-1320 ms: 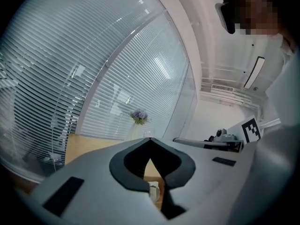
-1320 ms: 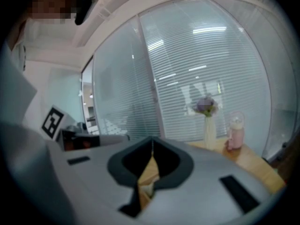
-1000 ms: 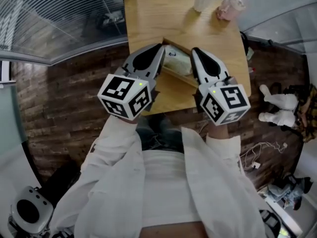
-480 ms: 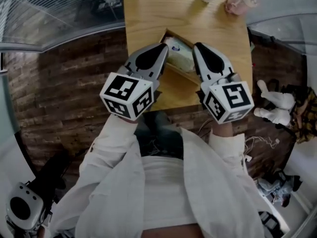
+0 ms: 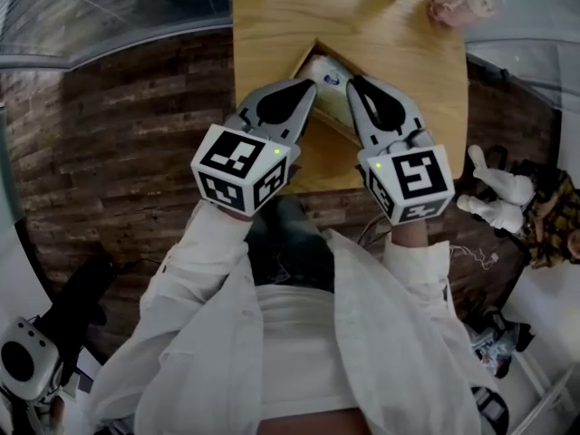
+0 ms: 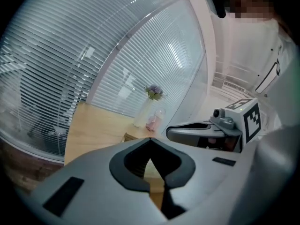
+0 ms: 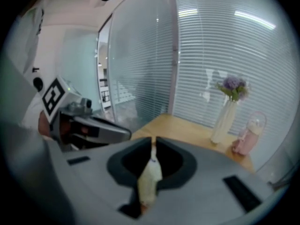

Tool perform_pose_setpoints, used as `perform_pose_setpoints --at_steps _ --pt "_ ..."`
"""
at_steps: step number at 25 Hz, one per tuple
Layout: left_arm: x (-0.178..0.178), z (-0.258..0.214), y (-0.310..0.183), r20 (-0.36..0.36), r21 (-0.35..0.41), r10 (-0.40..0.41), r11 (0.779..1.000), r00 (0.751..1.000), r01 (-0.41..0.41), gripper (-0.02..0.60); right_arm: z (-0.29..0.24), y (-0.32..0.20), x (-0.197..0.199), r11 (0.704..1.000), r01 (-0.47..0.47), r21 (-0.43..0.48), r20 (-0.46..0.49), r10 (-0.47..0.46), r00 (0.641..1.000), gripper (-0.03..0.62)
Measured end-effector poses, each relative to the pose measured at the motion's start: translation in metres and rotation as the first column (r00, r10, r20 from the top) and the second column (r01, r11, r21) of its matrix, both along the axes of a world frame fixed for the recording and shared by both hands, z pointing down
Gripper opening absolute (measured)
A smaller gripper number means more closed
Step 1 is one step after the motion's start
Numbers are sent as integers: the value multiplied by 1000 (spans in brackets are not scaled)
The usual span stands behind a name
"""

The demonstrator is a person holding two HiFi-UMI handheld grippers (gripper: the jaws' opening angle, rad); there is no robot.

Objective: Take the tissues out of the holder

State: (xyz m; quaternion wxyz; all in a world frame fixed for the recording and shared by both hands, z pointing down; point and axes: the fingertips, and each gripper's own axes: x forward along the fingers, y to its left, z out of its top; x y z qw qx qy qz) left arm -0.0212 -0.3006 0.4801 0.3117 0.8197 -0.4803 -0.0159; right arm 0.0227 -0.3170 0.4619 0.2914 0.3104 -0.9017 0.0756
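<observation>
Left gripper (image 5: 309, 85), right gripper (image 5: 352, 82): jaws together, empty, poised above the near desk (image 5: 272, 25) edge. Tissues (image 5: 329, 89): soft pack lying in the wooden holder (image 5: 337, 127) between the tips; likely light and crushable, so pinch the exposed upper end. Vase (image 7: 224, 117), pink bottle (image 7: 247, 137): far edge.

Just ahead of the left gripper (image 5: 307, 88) and right gripper (image 5: 354, 85) sits the tissue holder (image 5: 305, 55); leftward the table (image 5: 267, 25) is bare, while far ahead of the right one stand a vase (image 7: 224, 119) and pink bottle (image 7: 249, 139).
</observation>
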Motion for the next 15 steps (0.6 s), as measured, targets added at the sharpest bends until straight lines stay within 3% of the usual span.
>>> perform_pose_setpoints --at_steps 6,12,15 --pt "1 9 3 -17 -19 -18 1000 1000 18 8 24 8 -9 988 156 19 -194 -149 970 55" --pt "-3 16 6 -23 -29 -31 999 999 30 8 45 13 -16 963 267 24 -352 -242 904 69" --pt "-4 18 7 -29 -35 -39 999 999 38 8 57 12 -11 952 305 28 -451 -260 854 69"
